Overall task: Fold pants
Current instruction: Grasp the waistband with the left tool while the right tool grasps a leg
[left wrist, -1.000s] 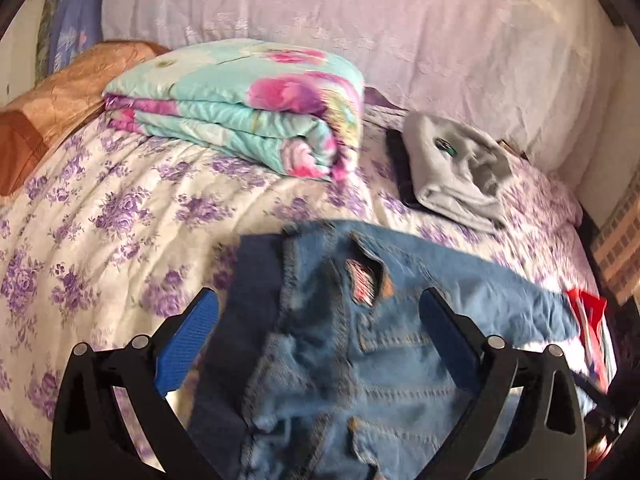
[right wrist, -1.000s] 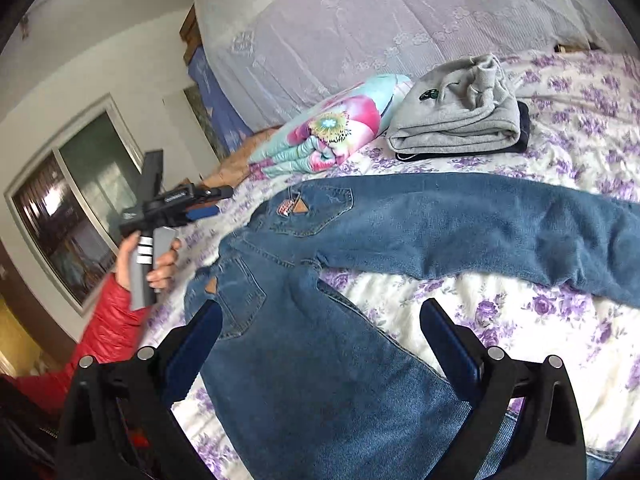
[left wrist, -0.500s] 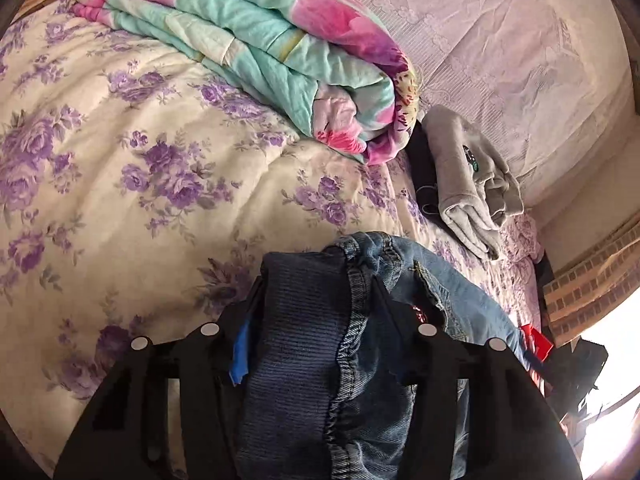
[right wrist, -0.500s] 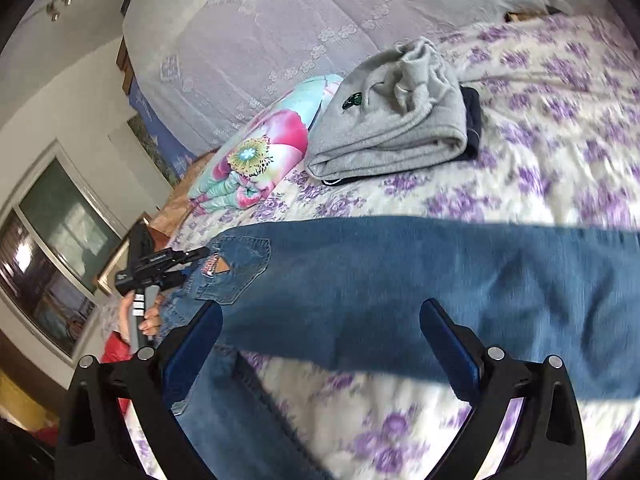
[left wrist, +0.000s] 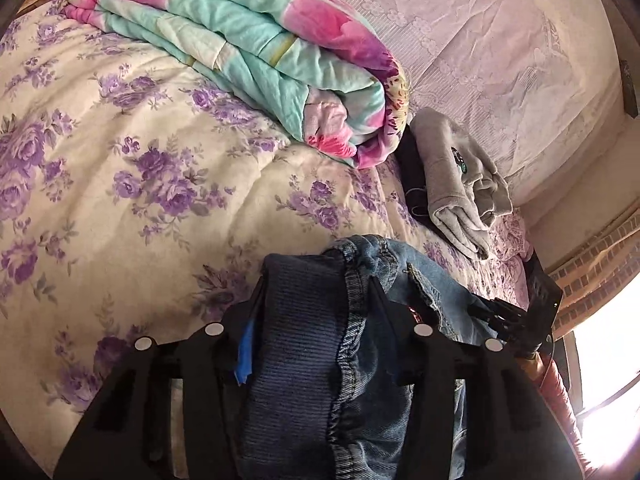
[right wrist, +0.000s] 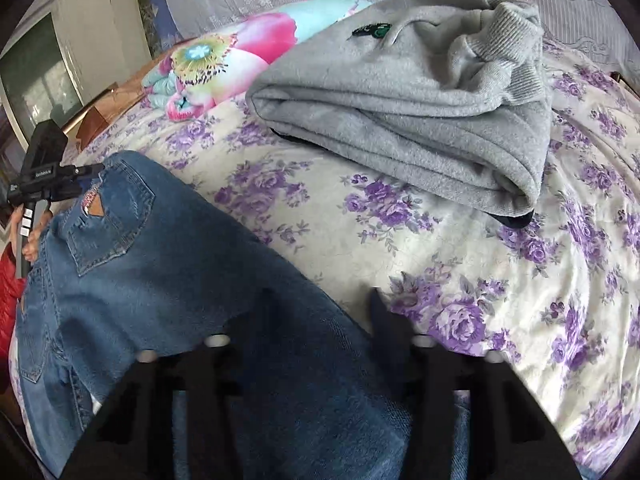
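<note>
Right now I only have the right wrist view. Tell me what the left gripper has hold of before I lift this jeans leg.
Observer: The left gripper is clamped on the jeans at the waistband; its jaws have just been closing.
Operator: Describe how the waistband sits in there.
Observer: It is bunched between the fingers, the dark ribbed inner side facing the camera, with the blue pad against its left edge.
</note>
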Available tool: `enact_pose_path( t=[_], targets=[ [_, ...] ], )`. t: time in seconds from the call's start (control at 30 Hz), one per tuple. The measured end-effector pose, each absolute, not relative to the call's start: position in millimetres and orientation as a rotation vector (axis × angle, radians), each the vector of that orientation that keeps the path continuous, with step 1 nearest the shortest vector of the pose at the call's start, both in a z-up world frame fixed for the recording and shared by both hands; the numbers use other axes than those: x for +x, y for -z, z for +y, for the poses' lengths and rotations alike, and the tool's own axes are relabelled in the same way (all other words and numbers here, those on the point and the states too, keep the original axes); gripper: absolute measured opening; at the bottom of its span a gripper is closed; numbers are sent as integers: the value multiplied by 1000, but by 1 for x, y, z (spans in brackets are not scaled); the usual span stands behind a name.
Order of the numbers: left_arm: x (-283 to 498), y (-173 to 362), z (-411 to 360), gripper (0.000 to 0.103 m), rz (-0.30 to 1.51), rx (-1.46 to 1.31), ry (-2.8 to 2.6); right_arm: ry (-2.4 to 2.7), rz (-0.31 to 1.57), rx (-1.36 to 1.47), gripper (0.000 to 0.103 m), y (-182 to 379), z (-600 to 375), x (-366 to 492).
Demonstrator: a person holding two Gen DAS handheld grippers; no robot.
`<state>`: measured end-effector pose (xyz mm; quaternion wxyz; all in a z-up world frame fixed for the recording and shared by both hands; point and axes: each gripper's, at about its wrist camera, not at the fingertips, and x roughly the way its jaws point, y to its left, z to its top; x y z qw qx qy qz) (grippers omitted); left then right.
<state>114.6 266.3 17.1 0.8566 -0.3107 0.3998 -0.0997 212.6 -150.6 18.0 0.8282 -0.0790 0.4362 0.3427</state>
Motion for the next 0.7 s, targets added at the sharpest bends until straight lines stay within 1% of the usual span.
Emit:
enact_pose_path(
  t=[0.07, 0.1, 0.17, 0.2, 0.23, 0.33, 0.43, 0.53, 0.6, 0.67, 0.7],
  targets=[
    [111, -25, 263, 39, 804, -624, 206, -712, 869, -191, 10, -34, -150, 191],
    [106, -32, 261, 34, 776, -604, 205, -708, 843, -204, 9, -44, -149, 178],
    [95, -45, 258, 27, 721, -580, 209, -702, 787, -217, 8, -66, -150, 150],
    [89, -51, 258, 22, 693, -585, 217, -696, 756, -224, 8, -77, -151, 134],
    [80, -57, 260, 13, 662, -598, 221, -693, 728, -228, 8, -86, -153, 116],
    [52, -72, 265, 12, 589, -660, 284, -696, 640, -230, 7, -110, -161, 55],
    [24, -80, 259, 14, 549, -674, 313, -709, 589, -215, 7, -117, -172, -9],
    [-9, -75, 249, 22, 551, -707, 309, -737, 567, -237, 7, -106, -177, -71],
    [-39, -66, 246, 35, 543, -736, 289, -761, 590, -226, 7, -88, -181, -101],
    [-67, -52, 247, 37, 540, -784, 289, -780, 621, -212, 6, -68, -185, -122],
    [-77, -43, 248, 37, 555, -828, 296, -797, 641, -202, 1, -60, -187, -129]
  ],
)
